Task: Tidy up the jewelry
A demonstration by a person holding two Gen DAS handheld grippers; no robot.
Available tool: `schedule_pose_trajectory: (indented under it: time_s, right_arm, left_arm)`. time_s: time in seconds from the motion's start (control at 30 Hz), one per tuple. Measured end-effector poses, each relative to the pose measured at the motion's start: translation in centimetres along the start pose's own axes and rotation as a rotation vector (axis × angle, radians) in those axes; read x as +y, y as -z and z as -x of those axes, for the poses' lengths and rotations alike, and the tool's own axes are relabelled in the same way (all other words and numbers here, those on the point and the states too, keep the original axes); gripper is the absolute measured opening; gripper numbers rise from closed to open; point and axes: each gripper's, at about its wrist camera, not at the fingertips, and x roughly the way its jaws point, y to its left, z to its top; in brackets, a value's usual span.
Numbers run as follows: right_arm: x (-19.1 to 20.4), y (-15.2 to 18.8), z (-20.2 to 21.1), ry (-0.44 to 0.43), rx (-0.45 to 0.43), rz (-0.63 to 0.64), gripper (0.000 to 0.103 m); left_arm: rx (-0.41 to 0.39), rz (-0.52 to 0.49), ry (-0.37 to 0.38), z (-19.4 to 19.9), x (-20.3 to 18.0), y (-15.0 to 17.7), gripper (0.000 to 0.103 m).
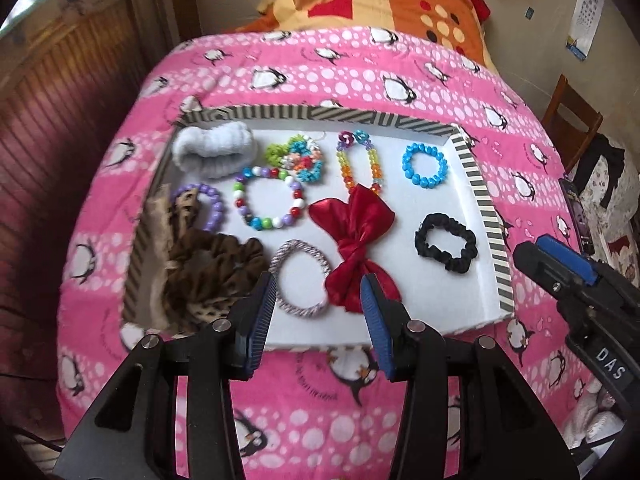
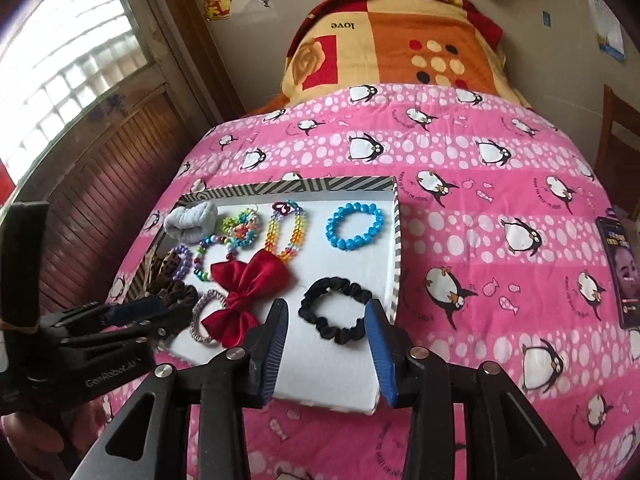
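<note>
A white tray with striped walls point(image 1: 480, 196) point(image 2: 396, 240) lies on the pink penguin blanket. In it are a red bow point(image 1: 354, 240) point(image 2: 248, 284), a black scrunchie point(image 1: 446, 248) point(image 2: 336, 314), a blue bead bracelet point(image 1: 425, 165) point(image 2: 354, 226), a rainbow bead necklace point(image 1: 360, 160), a multicolour bead bracelet point(image 1: 268, 198), a purple bracelet point(image 1: 214, 204), a silver hair tie point(image 1: 300, 278), a leopard scrunchie point(image 1: 208, 268) and a grey scrunchie point(image 1: 214, 150). My left gripper point(image 1: 320, 292) is open and empty over the tray's near edge, by the silver tie. My right gripper point(image 2: 326, 316) is open and empty, its fingers either side of the black scrunchie.
The pink blanket point(image 2: 480, 208) covers the bed. An orange folded blanket point(image 2: 400, 44) lies at the far end. A phone point(image 2: 620, 272) rests at the right edge. A wooden wall and window are on the left, a chair point(image 1: 572, 116) on the right.
</note>
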Motion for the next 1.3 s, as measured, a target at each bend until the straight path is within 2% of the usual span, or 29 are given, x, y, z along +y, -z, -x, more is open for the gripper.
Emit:
schedule_pose_trajectory:
  time_s: [0.23,0.6,1.3]
  right_arm:
    - [1.7,1.5,1.9,0.000,-0.026,0.005,0.040]
    - [4.2,3.0,4.7,-0.013,-0.070,0.041,0.040]
    - [6.0,5.0,6.5,-0.015,-0.078,0.068,0.040]
  left_arm:
    - [-0.073,0.022,-0.020,3.3,1.1,1.2,0.043]
    - [-0.145,0.010,-0.043,7.1,1.5,3.3,0.043]
    - [-0.189,0.016,-0.069,10.1,2.3,5.9,0.043]
